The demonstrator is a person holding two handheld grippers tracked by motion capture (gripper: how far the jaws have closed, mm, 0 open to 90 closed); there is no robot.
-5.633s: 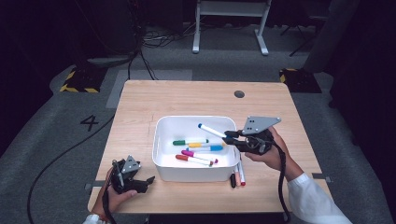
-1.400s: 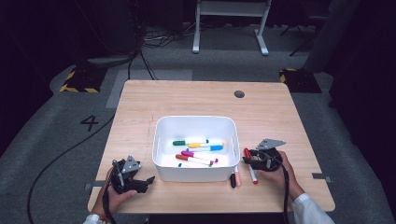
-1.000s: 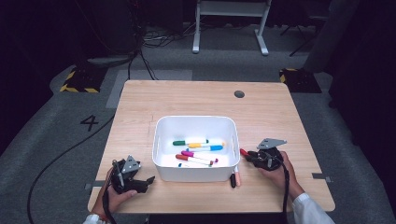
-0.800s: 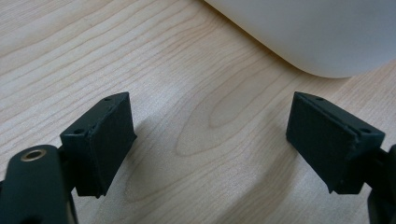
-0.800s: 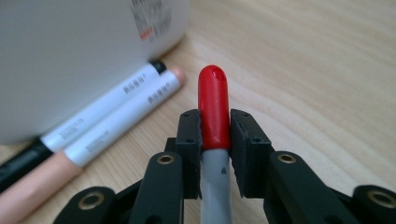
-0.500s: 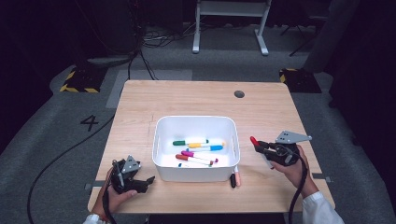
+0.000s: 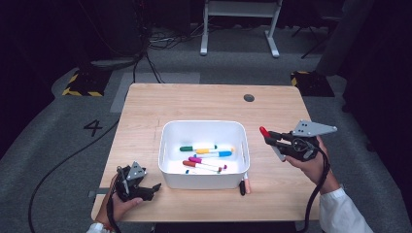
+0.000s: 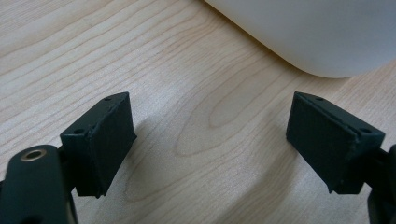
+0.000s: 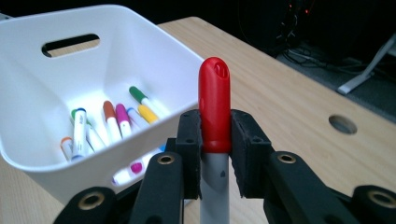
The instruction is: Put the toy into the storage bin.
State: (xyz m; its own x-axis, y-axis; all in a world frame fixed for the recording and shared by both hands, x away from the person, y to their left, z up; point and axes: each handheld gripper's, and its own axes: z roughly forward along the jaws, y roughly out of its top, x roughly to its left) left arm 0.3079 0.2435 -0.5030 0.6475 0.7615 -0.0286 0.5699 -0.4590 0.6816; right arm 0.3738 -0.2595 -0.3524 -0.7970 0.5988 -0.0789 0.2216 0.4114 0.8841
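Note:
My right gripper is shut on a red-capped marker, held in the air to the right of the white bin. In the right gripper view the red-capped marker stands between the pads with its cap toward the white bin. Several coloured markers lie inside the bin. Two markers lie on the table by the bin's front right corner. My left gripper rests on the table at the front left, open. Between the fingertips of the left gripper there is bare wood.
The wooden table has a round cable hole at the back right. A white bin corner sits just beyond the left jaws. Cables trail off the front edge, and a white stand is on the floor behind.
My right gripper has risen from the table beside the bin with the red-capped marker and shifted right. The left gripper has stayed where it was.

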